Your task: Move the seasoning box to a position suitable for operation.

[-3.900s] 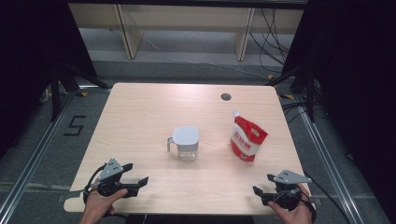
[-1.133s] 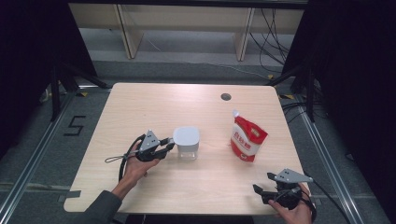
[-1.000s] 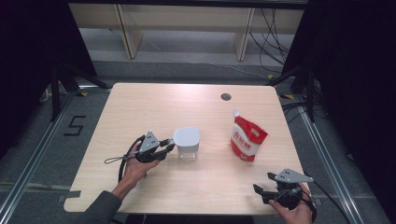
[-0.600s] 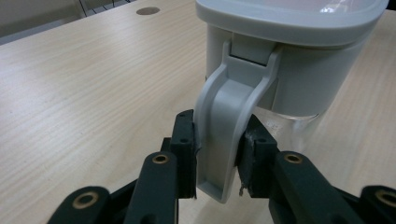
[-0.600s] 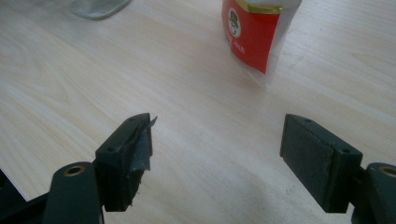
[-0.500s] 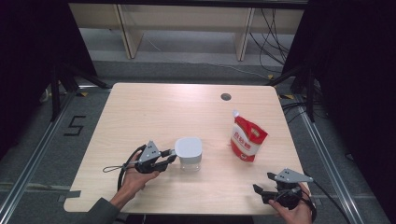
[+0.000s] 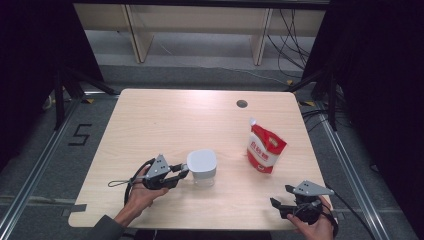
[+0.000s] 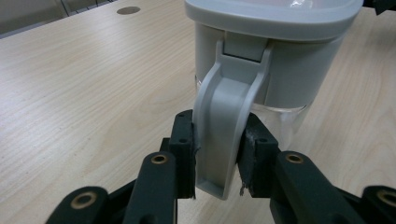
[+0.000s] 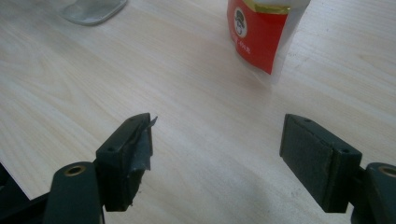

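Note:
A clear jug with a grey lid [image 7: 202,166] stands near the middle of the wooden table [image 7: 165,120]. Its grey handle [image 8: 226,130] sits between the two black pads of my left gripper [image 7: 183,174], which presses on it from both sides. A red and white pouch [image 7: 265,149] stands upright to the right of the jug. My right gripper [image 7: 278,206] rests at the table's front right corner, jaws wide apart with nothing between them; in the right gripper view the pouch [image 9: 264,29] lies ahead.
A dark round hole [image 7: 242,104] is in the tabletop at the back right. Metal floor rails and stands flank the table. The jug's clear base [image 9: 93,10] is at the top left of the right gripper view.
My left gripper came forward from the front left edge to the jug's handle. Over the last second it and the jug shifted slightly right and toward the front. The right gripper kept still.

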`<move>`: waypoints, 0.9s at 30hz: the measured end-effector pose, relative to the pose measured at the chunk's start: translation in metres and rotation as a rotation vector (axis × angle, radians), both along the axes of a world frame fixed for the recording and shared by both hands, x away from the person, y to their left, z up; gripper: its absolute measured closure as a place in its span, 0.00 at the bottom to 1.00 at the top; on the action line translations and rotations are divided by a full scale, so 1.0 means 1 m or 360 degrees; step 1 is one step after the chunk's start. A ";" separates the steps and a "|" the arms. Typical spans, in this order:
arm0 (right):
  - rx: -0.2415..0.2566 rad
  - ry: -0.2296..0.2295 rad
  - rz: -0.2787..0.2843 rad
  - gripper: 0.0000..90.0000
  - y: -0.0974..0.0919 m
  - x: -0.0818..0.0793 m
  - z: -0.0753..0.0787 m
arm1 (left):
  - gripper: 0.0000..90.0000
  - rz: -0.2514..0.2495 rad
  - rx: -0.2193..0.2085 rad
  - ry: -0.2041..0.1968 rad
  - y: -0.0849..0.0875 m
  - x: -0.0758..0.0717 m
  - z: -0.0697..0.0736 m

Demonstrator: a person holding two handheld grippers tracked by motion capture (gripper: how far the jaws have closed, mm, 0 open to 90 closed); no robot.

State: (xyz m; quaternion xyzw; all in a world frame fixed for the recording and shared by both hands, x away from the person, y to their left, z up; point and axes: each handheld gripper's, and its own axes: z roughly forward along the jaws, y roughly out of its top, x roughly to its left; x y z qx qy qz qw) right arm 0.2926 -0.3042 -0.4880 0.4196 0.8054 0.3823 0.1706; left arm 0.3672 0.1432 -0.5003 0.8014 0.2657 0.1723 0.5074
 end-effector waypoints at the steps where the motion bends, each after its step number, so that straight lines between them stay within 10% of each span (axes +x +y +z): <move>1: -0.0014 -0.0018 0.0020 0.29 -0.001 0.001 0.000 | 0.77 -0.0029 -0.0015 0.0009 0.000 0.000 -0.001; 13: -0.0014 -0.0018 0.0017 0.29 -0.001 0.001 0.000 | 0.77 -0.0176 0.0021 -0.0031 -0.003 -0.011 0.001; 27: -0.0005 0.0002 0.0025 0.29 0.000 0.001 -0.001 | 0.75 -0.0176 0.0026 0.0003 -0.003 -0.015 0.001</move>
